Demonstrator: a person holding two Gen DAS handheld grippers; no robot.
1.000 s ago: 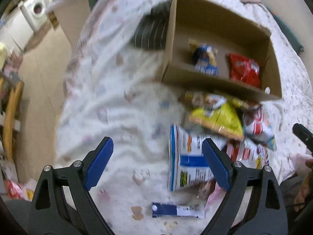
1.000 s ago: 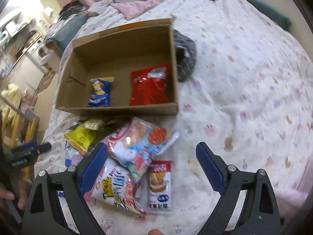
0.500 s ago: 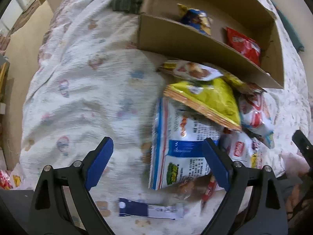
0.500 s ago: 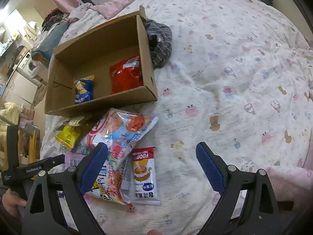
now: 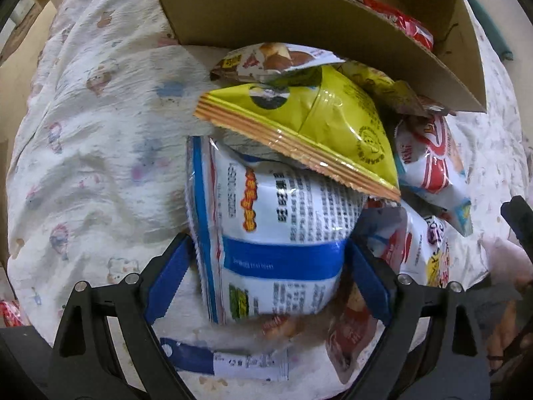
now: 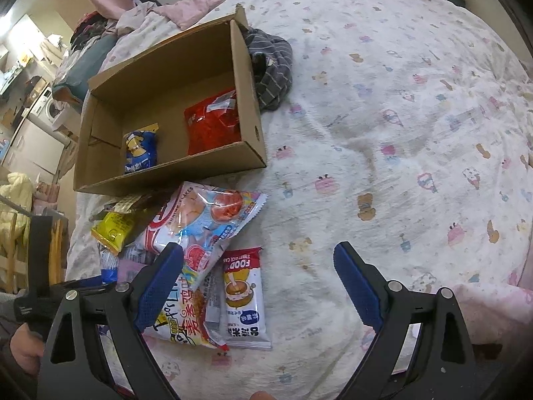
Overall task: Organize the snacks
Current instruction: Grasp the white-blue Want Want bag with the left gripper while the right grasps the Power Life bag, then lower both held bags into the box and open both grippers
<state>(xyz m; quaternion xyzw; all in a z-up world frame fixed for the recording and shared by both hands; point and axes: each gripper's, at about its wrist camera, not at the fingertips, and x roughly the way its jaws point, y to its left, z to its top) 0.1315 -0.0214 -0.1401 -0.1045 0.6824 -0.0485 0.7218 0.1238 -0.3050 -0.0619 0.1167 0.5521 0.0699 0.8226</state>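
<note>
The left tongs (image 5: 266, 266) point steeply down, blue pads spread wide astride a white-and-blue snack bag (image 5: 269, 233), gripping nothing. The bag lies glossy and puffed on the bed (image 5: 100, 153) near its front edge, under a yellow bag (image 5: 319, 123). The right tongs (image 6: 260, 283) hang wide open, empty, over the bedsheet.

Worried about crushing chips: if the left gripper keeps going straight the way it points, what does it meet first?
Most likely the white and blue snack bag, already between the open left gripper fingers; contact is unclear.
</note>
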